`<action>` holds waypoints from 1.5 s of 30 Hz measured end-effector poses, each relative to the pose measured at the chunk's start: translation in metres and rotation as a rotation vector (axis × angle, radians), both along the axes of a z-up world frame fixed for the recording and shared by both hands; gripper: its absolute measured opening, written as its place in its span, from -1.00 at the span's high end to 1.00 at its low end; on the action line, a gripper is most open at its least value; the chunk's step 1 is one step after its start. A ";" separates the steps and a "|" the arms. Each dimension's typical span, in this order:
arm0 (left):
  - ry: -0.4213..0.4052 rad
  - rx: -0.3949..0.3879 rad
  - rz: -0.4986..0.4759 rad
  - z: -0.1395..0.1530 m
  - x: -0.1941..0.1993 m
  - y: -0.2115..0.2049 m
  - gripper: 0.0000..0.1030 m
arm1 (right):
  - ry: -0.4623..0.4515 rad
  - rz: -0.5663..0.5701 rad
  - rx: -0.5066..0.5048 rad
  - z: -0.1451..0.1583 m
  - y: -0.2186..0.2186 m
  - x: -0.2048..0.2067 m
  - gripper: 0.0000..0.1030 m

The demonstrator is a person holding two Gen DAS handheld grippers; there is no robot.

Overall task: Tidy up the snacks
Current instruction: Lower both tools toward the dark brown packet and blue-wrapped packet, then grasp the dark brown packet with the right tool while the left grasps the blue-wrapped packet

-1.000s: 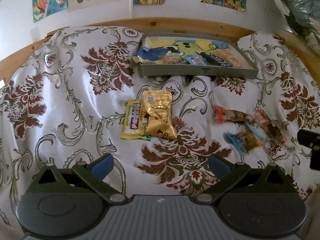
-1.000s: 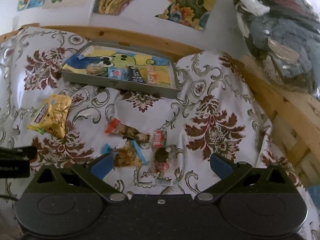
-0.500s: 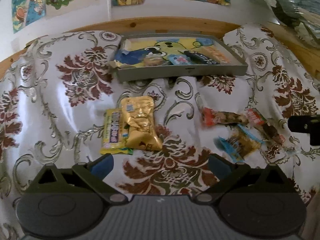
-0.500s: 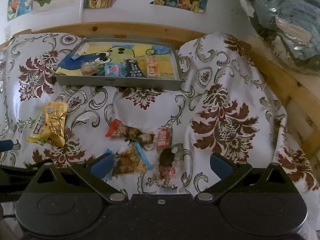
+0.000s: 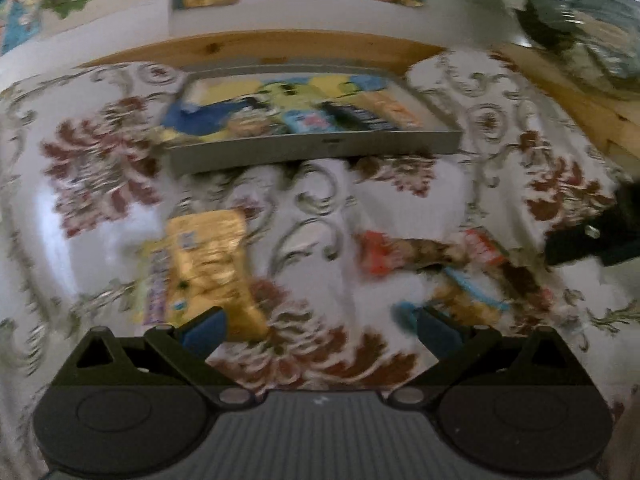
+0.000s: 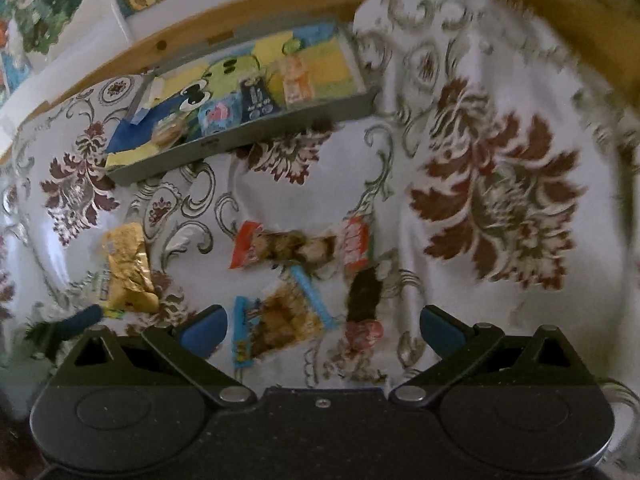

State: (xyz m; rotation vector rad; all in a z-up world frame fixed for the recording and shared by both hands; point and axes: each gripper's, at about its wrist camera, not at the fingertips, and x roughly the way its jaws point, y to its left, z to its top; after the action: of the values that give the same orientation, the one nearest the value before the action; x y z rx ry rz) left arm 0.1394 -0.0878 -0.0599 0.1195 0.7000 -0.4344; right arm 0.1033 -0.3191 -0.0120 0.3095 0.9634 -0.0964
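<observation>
Both hand-held grippers (image 5: 320, 326) (image 6: 322, 326) gaping, empty; nearer snacks (image 6: 280, 316), right view tilted.

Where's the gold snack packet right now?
In the right wrist view the gold packet lies low left on the floral cloth, overlapping a yellow packet.

Black grippers (image 6: 322, 330), blue fingertip pads (image 6: 204, 330)

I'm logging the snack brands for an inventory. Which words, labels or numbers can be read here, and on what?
None can be read for certain.
Gold packet: a small label, too blurred.
Red wrapper: white lettering, illegible.
Blue-edged packet: print too small.
Black packet in the grey tray: white marks, unreadable.
The left wrist view is motion-blurred throughout.
</observation>
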 end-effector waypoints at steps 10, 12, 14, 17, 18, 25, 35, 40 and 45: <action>-0.009 -0.039 -0.247 -0.013 0.007 -0.036 -0.99 | 0.048 0.011 0.128 -0.024 -0.019 0.033 -0.80; -0.005 -0.046 -0.282 -0.016 0.013 -0.043 -0.99 | 0.075 -0.017 0.121 -0.031 -0.022 0.038 -0.75; 0.018 -0.066 -0.306 -0.021 0.020 -0.048 -0.99 | 0.091 -0.041 0.126 -0.036 -0.026 0.041 -0.73; 0.049 -0.058 -0.321 -0.030 0.029 -0.055 -0.99 | 0.129 -0.063 0.131 -0.045 -0.030 0.045 -0.65; 0.048 -0.050 -0.320 -0.033 0.030 -0.057 -0.99 | 0.135 -0.070 0.131 -0.047 -0.032 0.047 -0.61; 0.054 -0.021 -0.381 -0.041 0.034 -0.065 -0.99 | 0.185 -0.073 0.071 -0.059 -0.028 0.054 -0.49; 0.090 0.014 -0.510 -0.046 0.037 -0.070 -0.89 | 0.198 -0.076 0.039 -0.062 -0.027 0.054 -0.10; 0.103 0.018 -0.516 -0.048 0.038 -0.070 -0.71 | 0.198 -0.070 0.043 -0.061 -0.027 0.053 -0.06; 0.113 0.018 -0.500 -0.048 0.037 -0.071 -0.49 | 0.211 -0.027 0.015 -0.063 -0.018 0.056 -0.06</action>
State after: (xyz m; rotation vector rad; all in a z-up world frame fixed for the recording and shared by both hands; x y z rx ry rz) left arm 0.1767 -0.1589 -0.1080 0.2915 0.7849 -0.9191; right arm 0.1595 -0.3369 -0.0745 0.3311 1.1700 -0.1491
